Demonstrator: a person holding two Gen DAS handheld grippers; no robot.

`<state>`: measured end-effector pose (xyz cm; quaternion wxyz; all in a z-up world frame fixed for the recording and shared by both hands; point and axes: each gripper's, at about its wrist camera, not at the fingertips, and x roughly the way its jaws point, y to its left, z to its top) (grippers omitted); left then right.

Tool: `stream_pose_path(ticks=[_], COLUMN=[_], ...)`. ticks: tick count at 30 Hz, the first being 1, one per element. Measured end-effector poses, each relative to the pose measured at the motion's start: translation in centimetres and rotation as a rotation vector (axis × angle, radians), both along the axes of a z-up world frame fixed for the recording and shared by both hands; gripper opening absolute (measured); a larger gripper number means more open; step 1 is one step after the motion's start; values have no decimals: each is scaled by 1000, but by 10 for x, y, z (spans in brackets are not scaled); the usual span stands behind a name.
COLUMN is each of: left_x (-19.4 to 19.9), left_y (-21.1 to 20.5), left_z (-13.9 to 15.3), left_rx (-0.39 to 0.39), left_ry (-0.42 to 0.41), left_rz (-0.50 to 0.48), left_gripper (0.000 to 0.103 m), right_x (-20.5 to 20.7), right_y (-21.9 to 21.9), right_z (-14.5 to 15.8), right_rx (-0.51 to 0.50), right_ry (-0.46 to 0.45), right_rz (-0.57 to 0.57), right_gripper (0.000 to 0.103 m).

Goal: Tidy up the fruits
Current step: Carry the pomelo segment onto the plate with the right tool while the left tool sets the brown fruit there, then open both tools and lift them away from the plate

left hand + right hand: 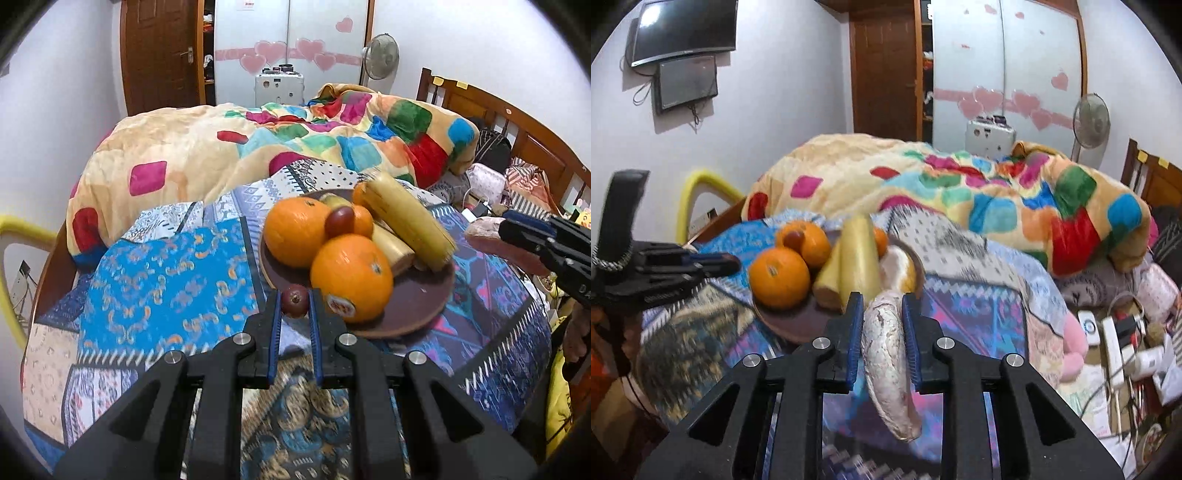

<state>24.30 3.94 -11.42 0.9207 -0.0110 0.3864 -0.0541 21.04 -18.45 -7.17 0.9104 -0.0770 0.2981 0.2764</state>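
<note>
The left gripper [295, 302] is pinching a small, round, dark red fruit [294, 301] between its ribbed blue pads, holding it just at the near rim of the brown plate [417, 299], at about 7 o'clock on the plate in the left wrist view. The plate is round, smooth and shallow, and it is sitting on a bed spread with a patchwork cloth [166, 280] printed in blue, white and purple patterns. Heaped on the plate are two glossy oranges: the nearer orange [351, 277] is wearing a small oval sticker, and the farther orange [295, 230] is lying at 10 o'clock. A second dark red fruit [340, 220] is resting on top between them. Pale yellow bananas [406, 221], long and blunt-ended, are slanting across the plate toward 2 o'clock, slightly blurred. The right gripper [882, 306] is clamping a long, curved, mottled object [886, 354], pinkish-white and rough-skinned, upright on its edge between the pads; I cannot tell which fruit it is. It is hanging just off the plate's edge, at about 5 o'clock in the right wrist view. Behind everything a plush blanket [332, 136] with bright rounded squares is lying rumpled across the bed.
</note>
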Motion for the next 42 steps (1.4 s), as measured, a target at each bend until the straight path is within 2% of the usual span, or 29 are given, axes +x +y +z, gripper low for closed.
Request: stream_pose_path(ticks=[9,15,20,24,26,30,32,34,36,42], left_x=[33,45,46,45,45,41,39,36,33,18], left_y=[9,12,10,9,9,7,7,7,8,9], left_z=[-7,-13,-20,-21,-21,-21,-19,-16,-12,8], left_rx=[-36,-51,-54,-59,-57,-38,-40,-36,-25,-38], left_ry=[32,49,60,67,67,60,58,49,42,2], left_rz=[-33,-48,-49,-53,-54,-52,-53,-45,-33,-19], left_gripper=[14,14,14,14,17,19,21,28,31,38], right_x=[24,29,18,18,21,27,26,23,20,12], right_y=[52,71,81,90,86,75,72,68,61,41], right_z=[14,15,5,-22,-32,-28,-25,-23,-20,-6], right_rx=[-22,-39,-37,-71,-55,-7,-12,-11,1,16], right_ry=[-94,-110,-72,35,72,117,113,107,104,69], right_rz=[18,31,86,121,121,119,116,109,99,48], right_gripper=[18,18,17,17,18,18,18,21,24,24])
